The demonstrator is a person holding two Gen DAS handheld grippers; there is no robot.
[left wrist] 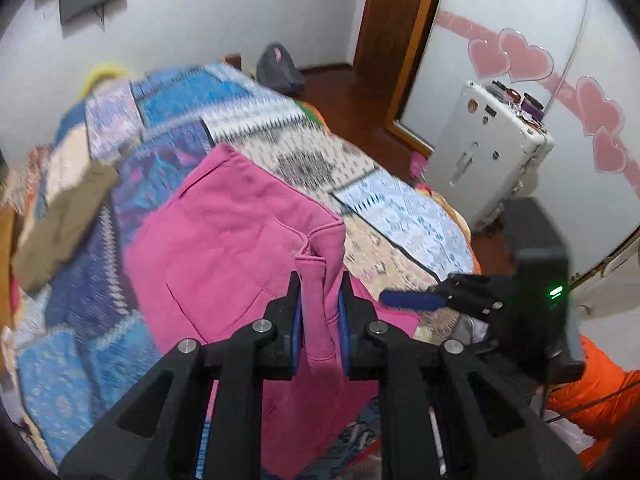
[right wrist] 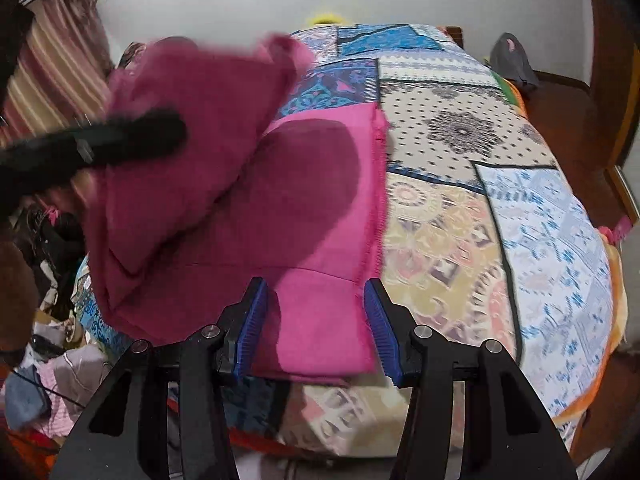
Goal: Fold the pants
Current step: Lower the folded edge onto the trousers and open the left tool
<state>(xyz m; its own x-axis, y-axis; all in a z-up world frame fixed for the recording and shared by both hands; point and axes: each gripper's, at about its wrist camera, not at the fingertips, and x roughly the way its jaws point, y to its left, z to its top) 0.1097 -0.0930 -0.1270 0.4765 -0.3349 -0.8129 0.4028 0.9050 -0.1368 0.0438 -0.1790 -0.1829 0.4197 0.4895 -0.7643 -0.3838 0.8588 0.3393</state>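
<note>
No lettering can be read anywhere. The left tongs (left wrist: 319, 292) pinch a fold of the pink pants (left wrist: 224, 240), lifted over the patchwork bed cover (left wrist: 256, 120), while the right tongs (right wrist: 316, 300) stand half open, empty, astride the pants' near edge. White walls and a white suitcase (left wrist: 484, 152) lie to the right.

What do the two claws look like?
Both claws are black plastic, with angular arms joined by round silver pins. Each finger has a ribbed blue pad on its inner face. Seen from the left claw, the right claw has a boxy black body with a small green light. An orange sleeve shows behind it.
</note>
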